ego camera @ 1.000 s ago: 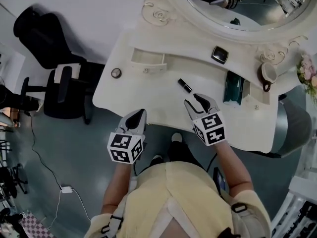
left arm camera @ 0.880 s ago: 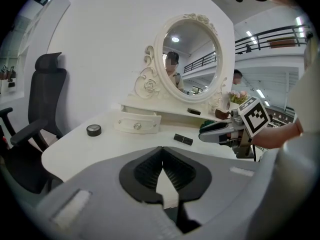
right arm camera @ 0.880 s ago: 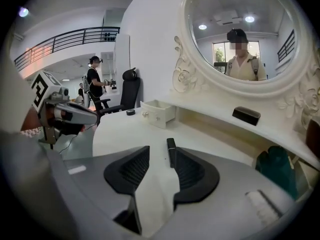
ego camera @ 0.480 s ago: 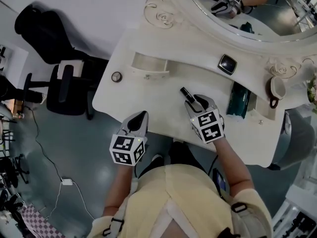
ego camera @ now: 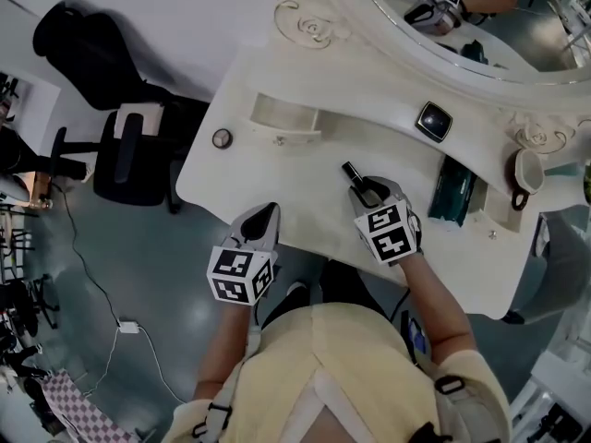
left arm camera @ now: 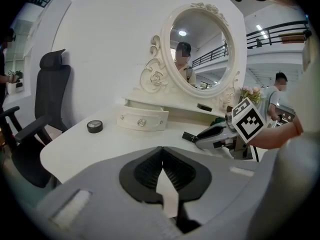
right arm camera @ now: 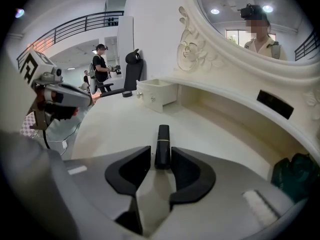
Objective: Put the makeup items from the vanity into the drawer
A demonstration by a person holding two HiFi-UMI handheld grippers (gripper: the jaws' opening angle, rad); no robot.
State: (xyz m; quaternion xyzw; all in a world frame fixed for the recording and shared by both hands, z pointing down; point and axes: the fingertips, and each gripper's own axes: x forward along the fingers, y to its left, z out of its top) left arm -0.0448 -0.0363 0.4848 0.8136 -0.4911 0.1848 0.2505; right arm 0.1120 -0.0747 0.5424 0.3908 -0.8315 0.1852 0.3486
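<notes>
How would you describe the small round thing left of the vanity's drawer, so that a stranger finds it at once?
Find the white vanity with the oval mirror, then the small open drawer on its top. Left of it, alone near the edge, lies a flat round black pot; the lipstick is a slim tube and the compact square.

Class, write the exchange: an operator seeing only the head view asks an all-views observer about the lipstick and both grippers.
Operator: From above, is the lipstick inside the right gripper?
Observer: Yes. The right gripper view shows its near end between the jaws. They have just been closing, and a sliver of gap shows beside the tube.
Operator: Does the left gripper hold anything?
Observer: No. The left gripper view shows its jaws together with nothing between them.
</notes>
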